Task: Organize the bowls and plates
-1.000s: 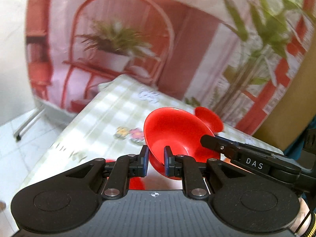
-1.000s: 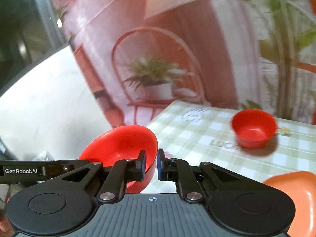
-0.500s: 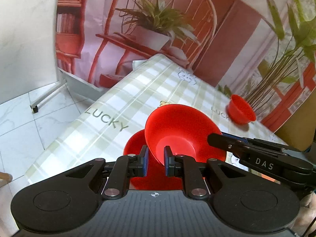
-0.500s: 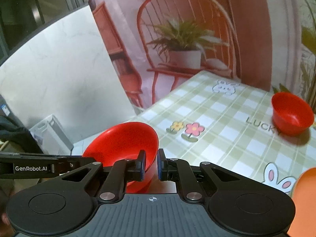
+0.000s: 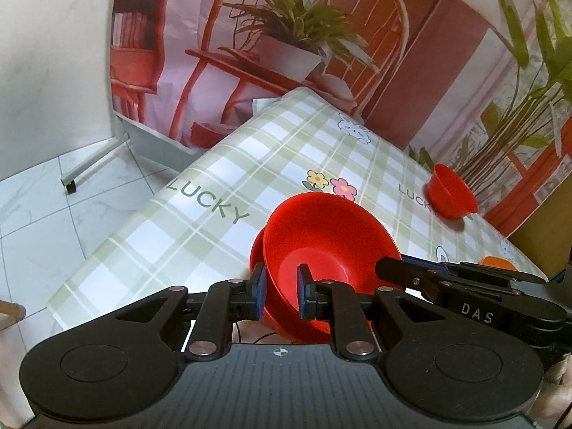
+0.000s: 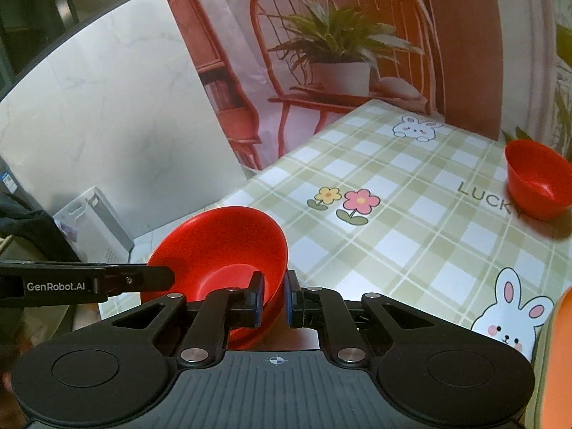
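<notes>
My left gripper (image 5: 280,286) is shut on the near rim of a wide red bowl (image 5: 329,243), which hangs tilted over the near corner of the checked table (image 5: 214,250). A second red rim (image 5: 255,254) peeks out just under its left side. My right gripper (image 6: 274,296) is shut on the near rim of the red bowl (image 6: 221,246) in its own view. Each gripper shows in the other's view, at the bowl's side rim: the right gripper (image 5: 389,268) and the left gripper (image 6: 164,275). Whether both pinch one bowl or two nested ones I cannot tell.
A smaller red bowl (image 5: 452,196) (image 6: 540,182) stands at the far right of the table by the backdrop. An orange plate (image 5: 498,262) (image 6: 557,357) lies at the right edge. Left of the table's edge (image 6: 271,175) are the tiled floor and a white box (image 6: 96,228).
Both grippers have sunk and tipped downward with the red bowl, so the tabletop fills more of each view. A second red rim now shows under the bowl. Both grips are unchanged.
</notes>
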`<control>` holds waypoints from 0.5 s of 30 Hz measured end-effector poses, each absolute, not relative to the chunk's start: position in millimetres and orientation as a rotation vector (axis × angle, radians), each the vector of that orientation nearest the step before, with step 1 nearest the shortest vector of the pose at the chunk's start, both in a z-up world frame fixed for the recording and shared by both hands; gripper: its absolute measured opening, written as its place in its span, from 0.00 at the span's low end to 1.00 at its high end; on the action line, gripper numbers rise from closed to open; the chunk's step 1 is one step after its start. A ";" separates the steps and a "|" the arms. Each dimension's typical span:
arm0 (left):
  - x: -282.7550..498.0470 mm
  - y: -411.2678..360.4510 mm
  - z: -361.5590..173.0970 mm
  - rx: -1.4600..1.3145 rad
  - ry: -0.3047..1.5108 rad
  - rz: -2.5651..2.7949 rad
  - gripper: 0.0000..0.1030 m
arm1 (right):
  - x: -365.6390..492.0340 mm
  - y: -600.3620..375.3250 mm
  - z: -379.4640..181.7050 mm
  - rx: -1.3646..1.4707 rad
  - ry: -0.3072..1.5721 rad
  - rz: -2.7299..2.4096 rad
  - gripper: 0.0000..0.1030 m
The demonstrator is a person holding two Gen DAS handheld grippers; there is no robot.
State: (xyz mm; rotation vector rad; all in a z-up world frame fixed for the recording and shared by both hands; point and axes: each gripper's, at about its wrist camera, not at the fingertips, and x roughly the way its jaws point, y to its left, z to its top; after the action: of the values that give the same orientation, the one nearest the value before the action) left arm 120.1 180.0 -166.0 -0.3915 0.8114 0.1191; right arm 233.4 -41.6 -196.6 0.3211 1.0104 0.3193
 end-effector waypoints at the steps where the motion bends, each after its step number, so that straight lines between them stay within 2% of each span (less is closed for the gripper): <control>1: 120.3 179.9 -165.9 -0.390 0.810 0.123 0.17 | 233.1 -41.8 -197.1 0.320 1.012 0.318 0.10; 15: 118.5 183.1 -170.8 -0.414 0.806 0.159 0.20 | 228.8 -44.6 -202.1 0.330 1.036 0.302 0.10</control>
State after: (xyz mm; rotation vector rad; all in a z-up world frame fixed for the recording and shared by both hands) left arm 118.5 183.1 -170.8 -0.4144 0.8057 0.1587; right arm 228.8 -44.6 -202.1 0.3298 1.0359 0.3015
